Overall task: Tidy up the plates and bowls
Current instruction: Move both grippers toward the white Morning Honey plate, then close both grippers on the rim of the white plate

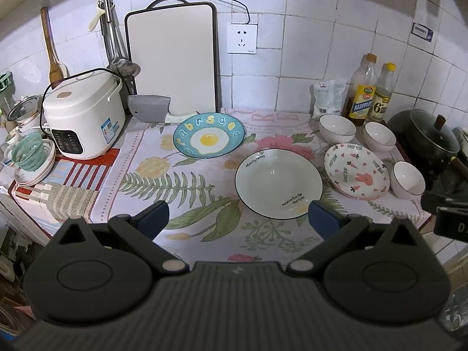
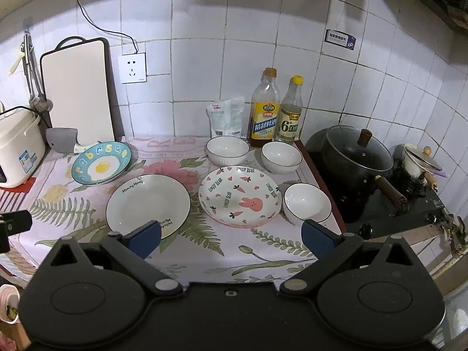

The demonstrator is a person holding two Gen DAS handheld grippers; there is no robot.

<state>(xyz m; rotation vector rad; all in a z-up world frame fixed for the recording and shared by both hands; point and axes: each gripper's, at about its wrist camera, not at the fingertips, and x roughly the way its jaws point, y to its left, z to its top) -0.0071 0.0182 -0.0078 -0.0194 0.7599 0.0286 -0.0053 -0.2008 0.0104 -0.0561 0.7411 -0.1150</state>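
Note:
On the floral cloth lie three plates: a blue fried-egg plate (image 1: 208,138) (image 2: 101,162), a white black-rimmed plate (image 1: 278,182) (image 2: 148,204) and a pink rabbit plate (image 1: 356,170) (image 2: 239,196). Three white bowls stand around the rabbit plate: one at the back left (image 1: 337,128) (image 2: 227,149), one at the back right (image 1: 379,136) (image 2: 281,156), one to its right (image 1: 409,179) (image 2: 306,203). My left gripper (image 1: 237,219) is open and empty, above the cloth in front of the white plate. My right gripper (image 2: 231,238) is open and empty, in front of the rabbit plate.
A rice cooker (image 1: 83,117) and a stack of dishes with a green strainer (image 1: 29,158) stand at the left. A cutting board (image 1: 172,58) and cleaver (image 1: 150,108) lean at the back. Two bottles (image 2: 276,111) and a bag (image 2: 225,117) stand by the wall. A lidded black pot (image 2: 358,158) sits on the stove at right.

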